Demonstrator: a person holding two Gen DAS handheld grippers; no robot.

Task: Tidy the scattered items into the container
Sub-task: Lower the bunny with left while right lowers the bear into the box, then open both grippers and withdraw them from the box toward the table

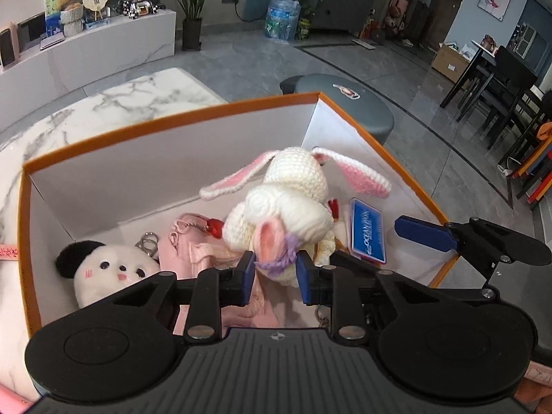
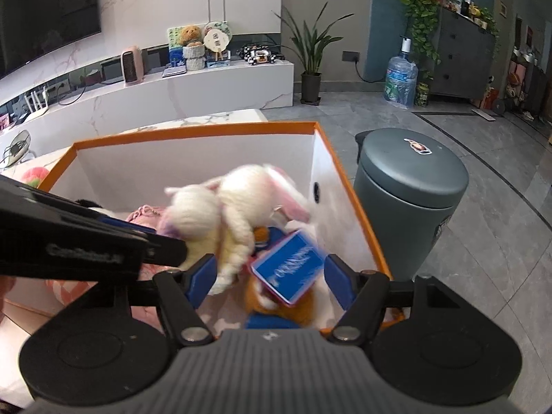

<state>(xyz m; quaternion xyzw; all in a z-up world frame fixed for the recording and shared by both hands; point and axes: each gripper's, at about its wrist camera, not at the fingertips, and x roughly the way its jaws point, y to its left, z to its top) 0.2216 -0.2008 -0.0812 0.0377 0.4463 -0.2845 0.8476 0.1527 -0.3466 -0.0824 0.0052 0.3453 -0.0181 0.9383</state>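
An orange-rimmed white box [image 1: 172, 120] stands on a marble table. My left gripper [image 1: 275, 276] is shut on a cream crocheted bunny [image 1: 293, 200] by its lower end and holds it inside the box. Under it lie a white-and-black plush [image 1: 110, 272], a pink knitted item [image 1: 193, 252] and a blue card [image 1: 367, 231]. My right gripper [image 2: 272, 276] is open over the box's [image 2: 193, 131] right part, its jaws either side of the blue card [image 2: 288, 270]. The bunny [image 2: 224, 214] looks blurred in the right wrist view. The right gripper's finger [image 1: 424, 233] shows in the left wrist view.
A grey-green lidded bin [image 2: 410, 189] stands on the floor right of the box. A marble table [image 1: 86, 120] extends behind and left of the box. A pink strip [image 1: 8, 252] lies at the box's left outside. Dark chairs [image 1: 500, 103] stand far right.
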